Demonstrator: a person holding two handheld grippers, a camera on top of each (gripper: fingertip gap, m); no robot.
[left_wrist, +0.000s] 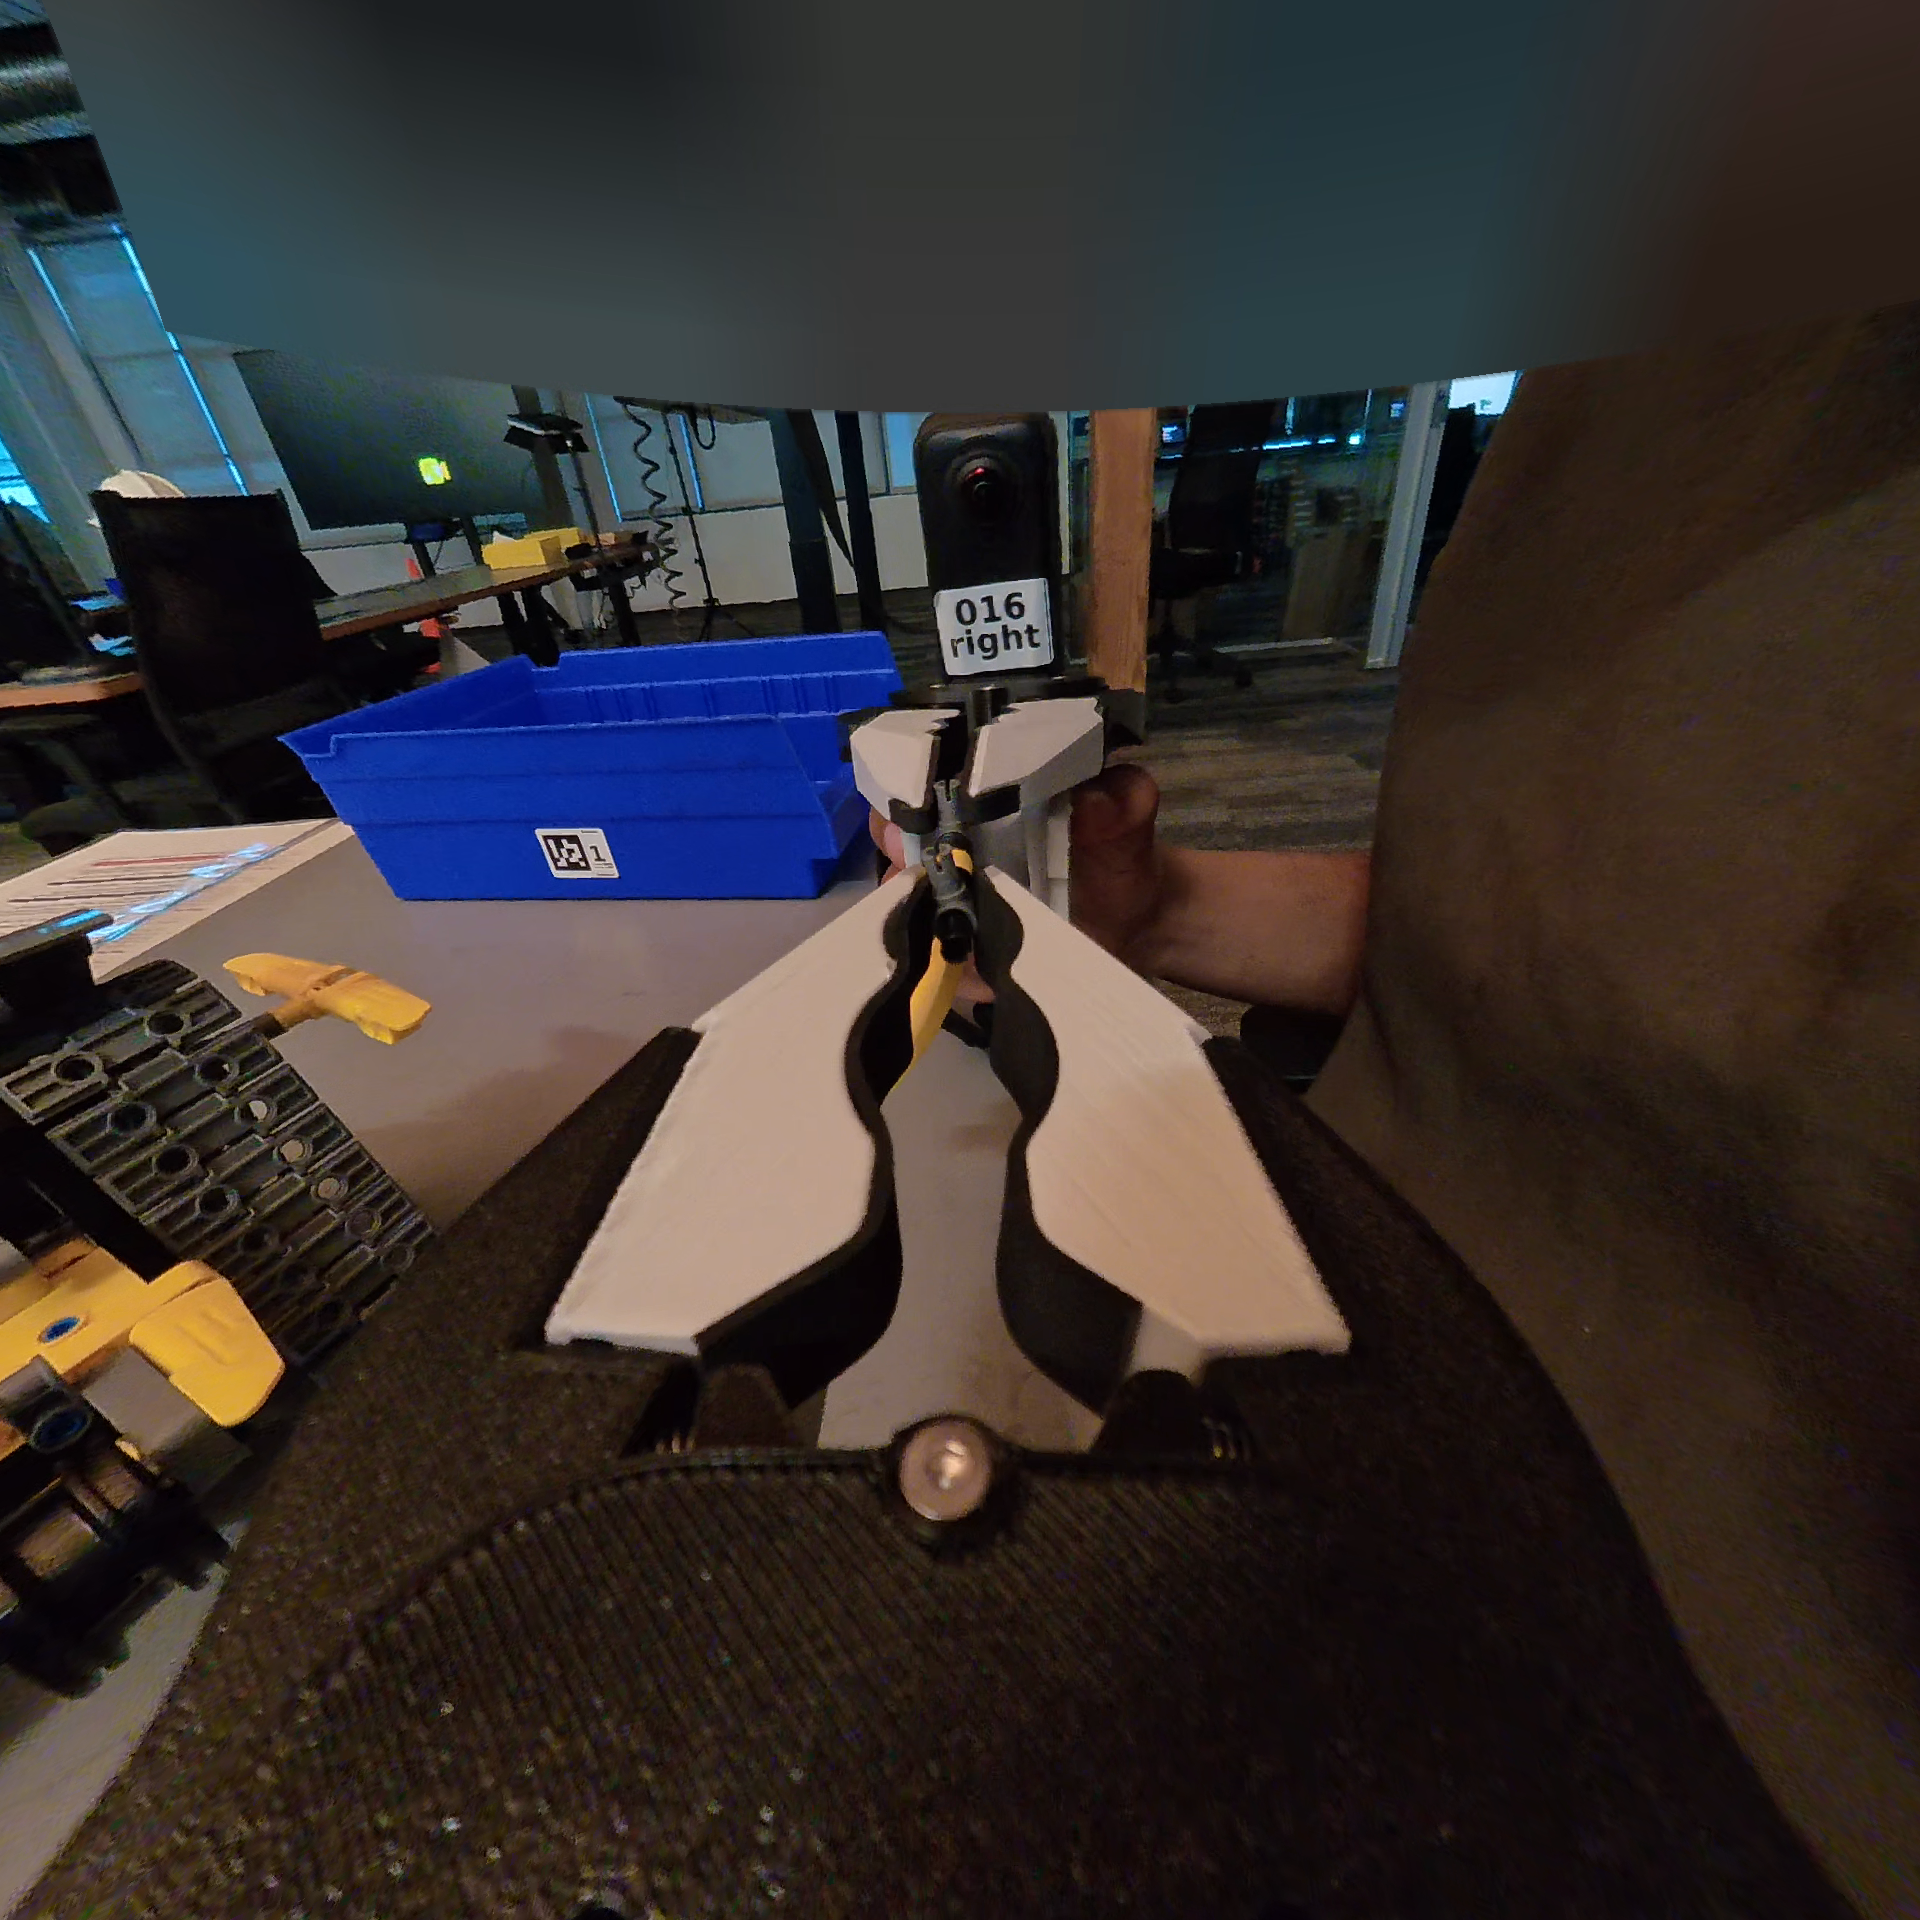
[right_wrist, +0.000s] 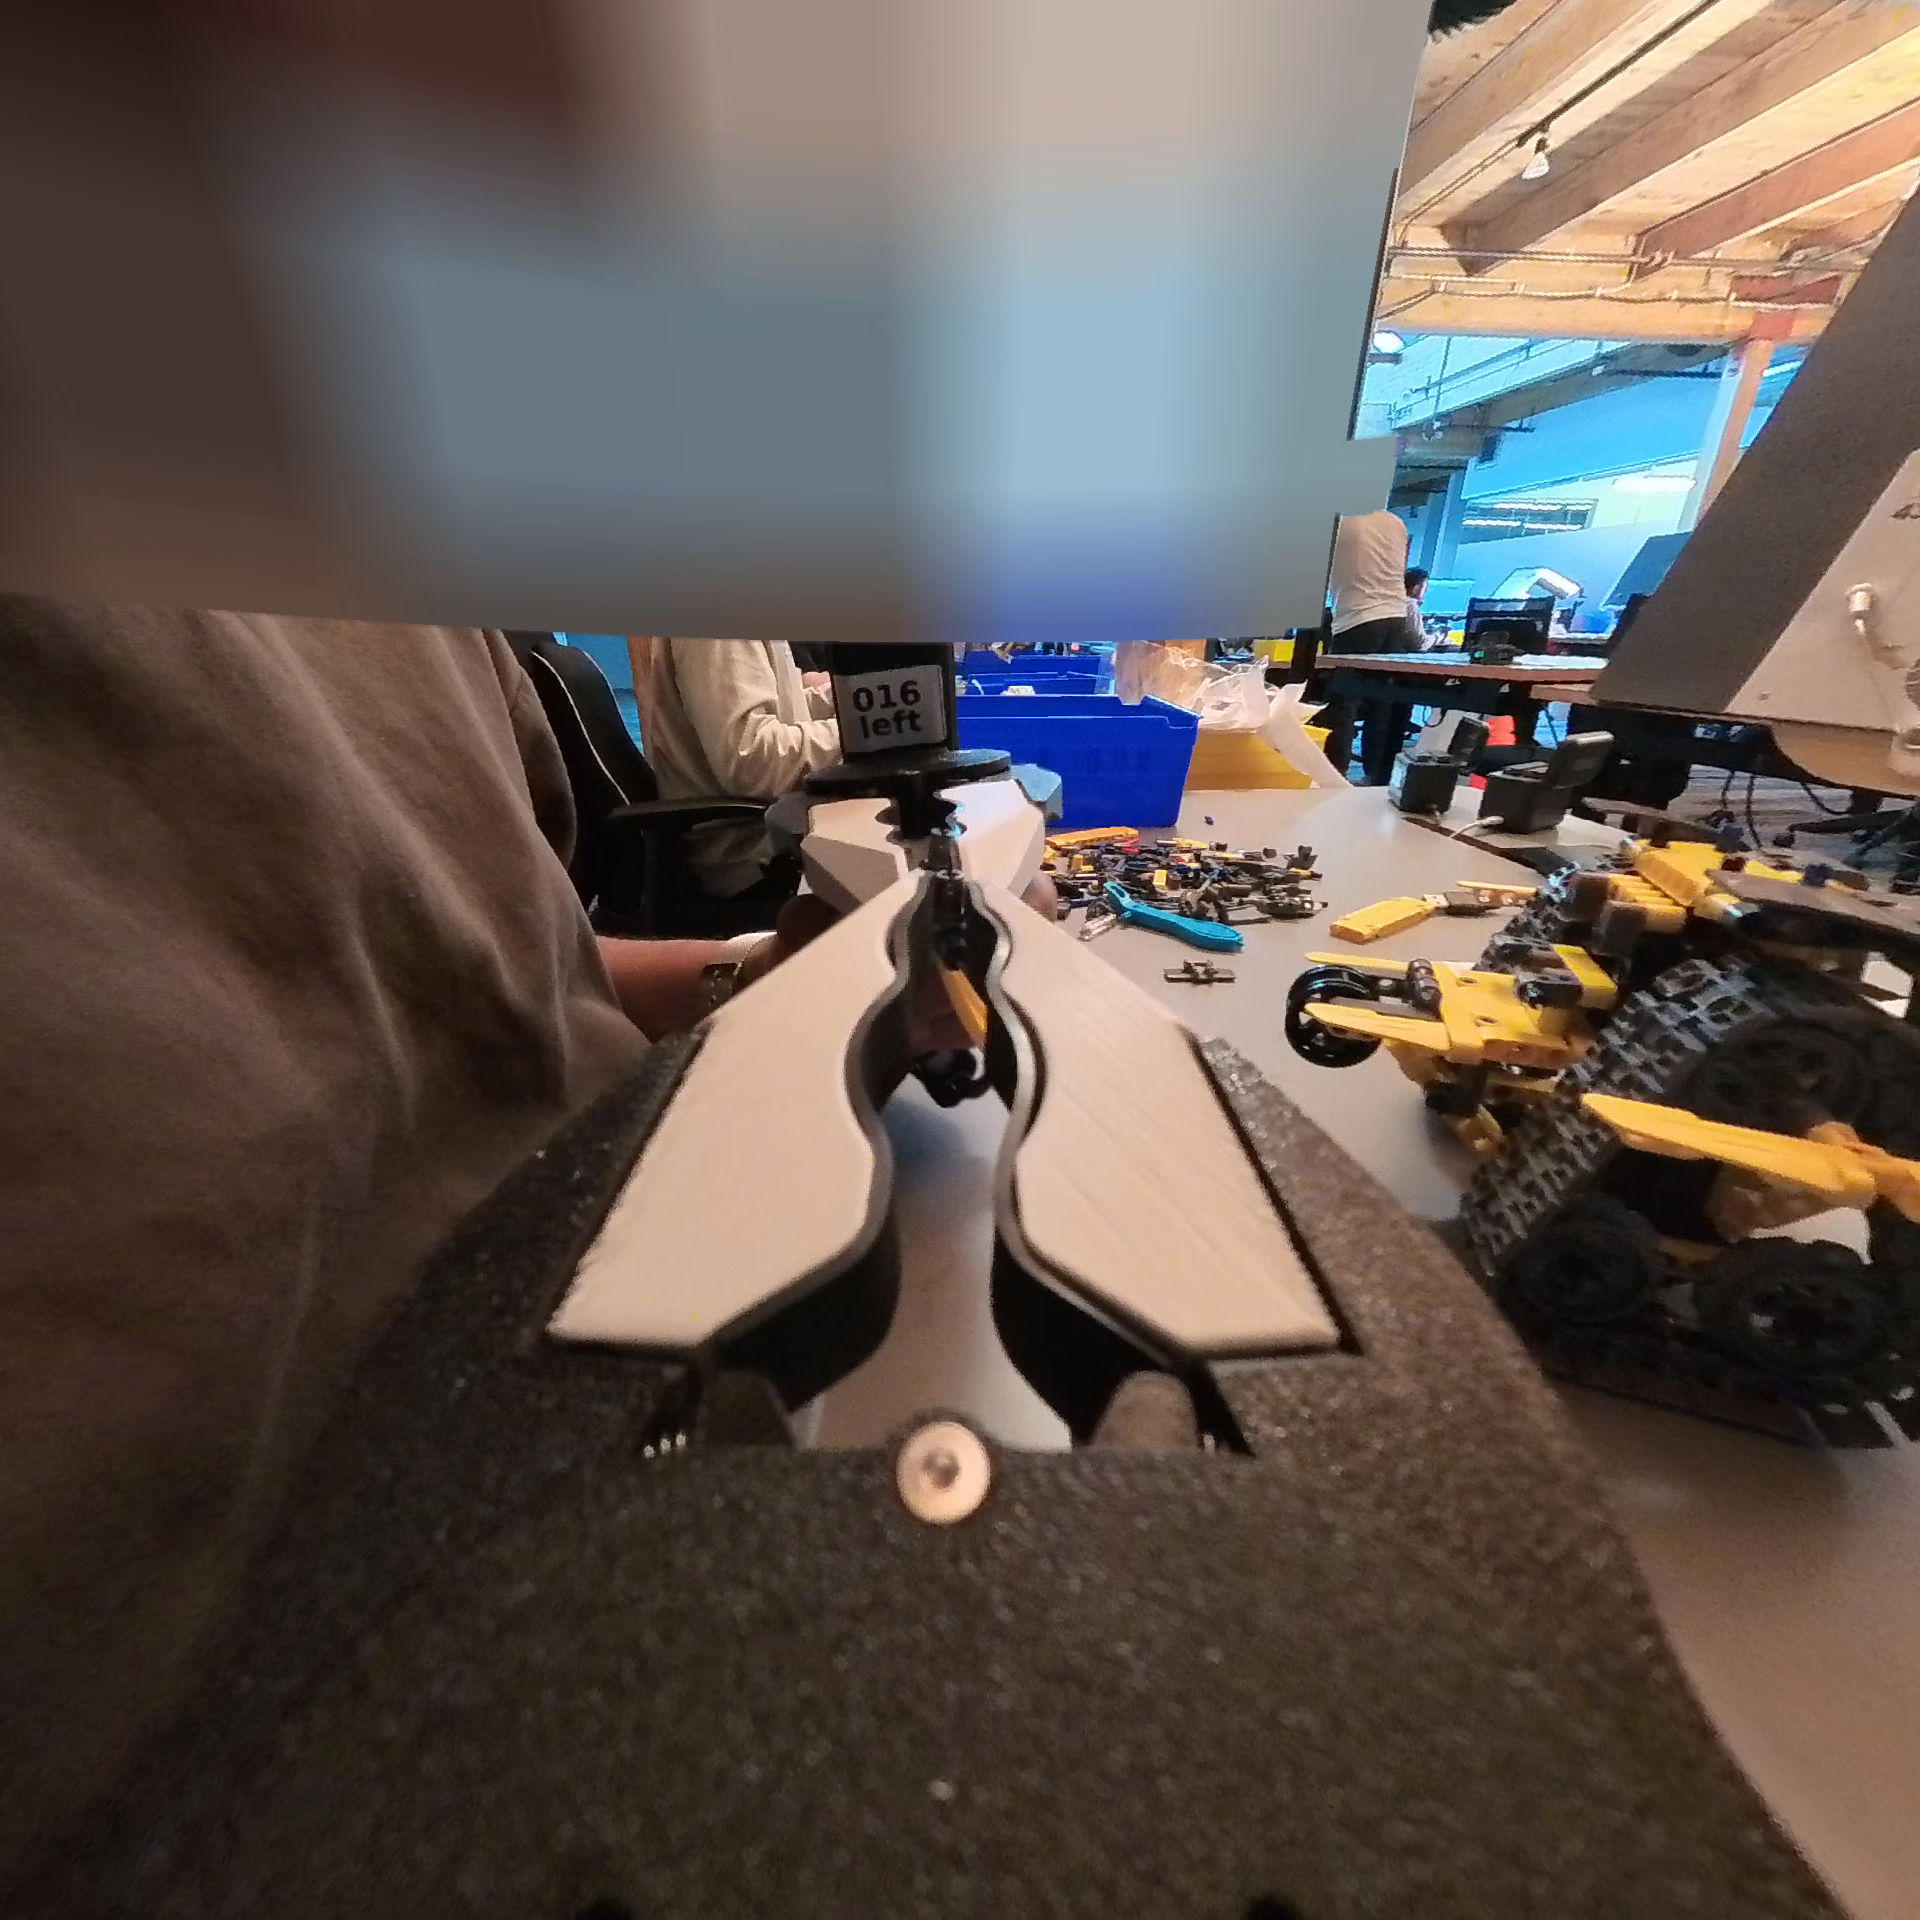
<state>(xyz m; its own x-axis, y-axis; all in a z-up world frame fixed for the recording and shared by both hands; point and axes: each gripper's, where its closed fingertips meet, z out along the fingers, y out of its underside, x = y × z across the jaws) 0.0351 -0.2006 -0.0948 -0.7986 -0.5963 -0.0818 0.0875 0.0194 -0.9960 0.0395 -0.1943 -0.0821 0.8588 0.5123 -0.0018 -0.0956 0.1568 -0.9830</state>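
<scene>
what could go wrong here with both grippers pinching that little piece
Both the left gripper and right gripper pinch one small yellow and black piece only at their tips, above the table. A twist or uneven pull might pop it free, and it could drop or roll toward the tracked model.

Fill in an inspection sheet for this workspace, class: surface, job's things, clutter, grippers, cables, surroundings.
Surface: grey table.
Job's things: small black-and-yellow part held between both grippers; tracked yellow-and-black model vehicle.
Clutter: pile of loose small pieces, blue tool, blue bin.
Grippers: left gripper and right gripper each shut on the part, tip to tip.
Cables: coiled cable in the background.
Surroundings: office desks, chairs, wooden ceiling beams.
</scene>
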